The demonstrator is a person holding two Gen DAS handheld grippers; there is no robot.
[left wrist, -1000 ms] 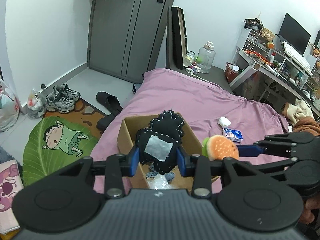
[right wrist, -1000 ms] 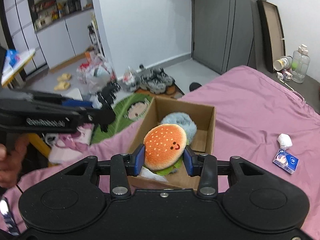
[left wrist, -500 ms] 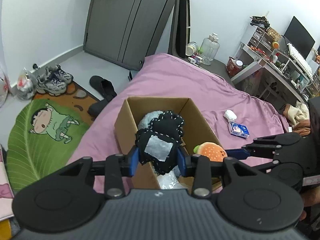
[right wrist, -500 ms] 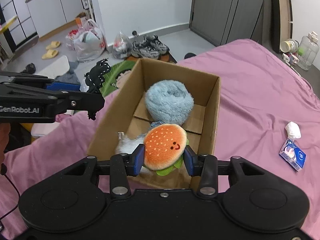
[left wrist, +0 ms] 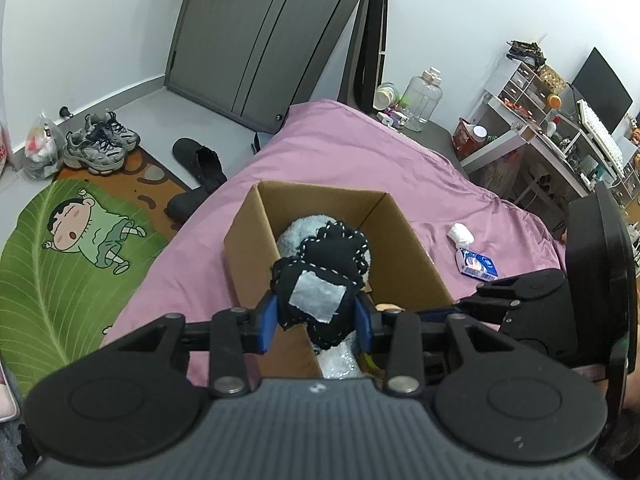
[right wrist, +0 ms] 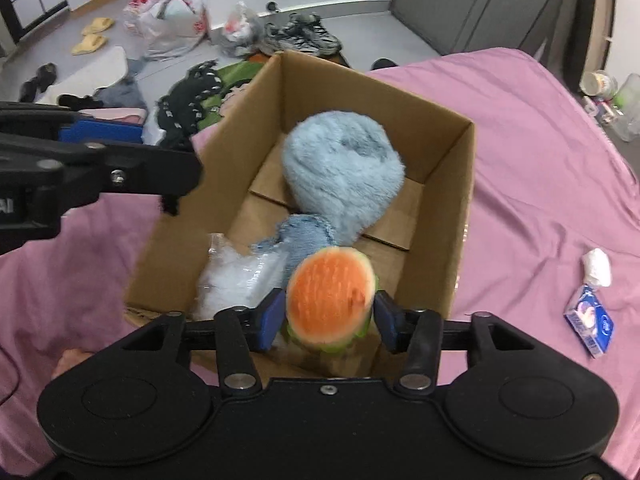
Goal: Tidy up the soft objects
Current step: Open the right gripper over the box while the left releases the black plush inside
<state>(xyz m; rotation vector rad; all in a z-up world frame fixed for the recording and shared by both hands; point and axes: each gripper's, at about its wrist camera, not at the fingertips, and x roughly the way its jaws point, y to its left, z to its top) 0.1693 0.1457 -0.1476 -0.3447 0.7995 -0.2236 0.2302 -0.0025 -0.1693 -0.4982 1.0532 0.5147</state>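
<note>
The burger plush (right wrist: 331, 294) sits low centre in the right wrist view, between the pads of the right gripper (right wrist: 330, 320), over the near end of the box (right wrist: 464, 216). The jaws are opening; gaps show on both sides, so the plush looks let go, though blur makes it hard to tell whether it is falling or already resting on the box contents. It looks light and squashy, safe to drop; if picked again, I would pinch across the bun's middle, where it holds its shape.

The black plush (left wrist: 320, 280), with white stitching and a grey patch, is centre frame in the left wrist view. The left gripper (left wrist: 316, 322) is nearly closed and squeezes it between the blue pads, above the box's near left part. It is soft and floppy: most of it bulges above the pads, so a grip low on the body is fair but it may sag.

In the box lie a blue fluffy plush (right wrist: 340, 172), a denim scrap (right wrist: 296, 236) and a clear plastic bag (right wrist: 236, 280). The box stands on the pink bed (right wrist: 540, 160). At right of both views lie 1 tissue pack (right wrist: 588, 320) and a white wad (right wrist: 598, 266).

The burger's face is blurred away. The box floor under the toys is hidden, and the left gripper's body cuts off its near wall.
</note>
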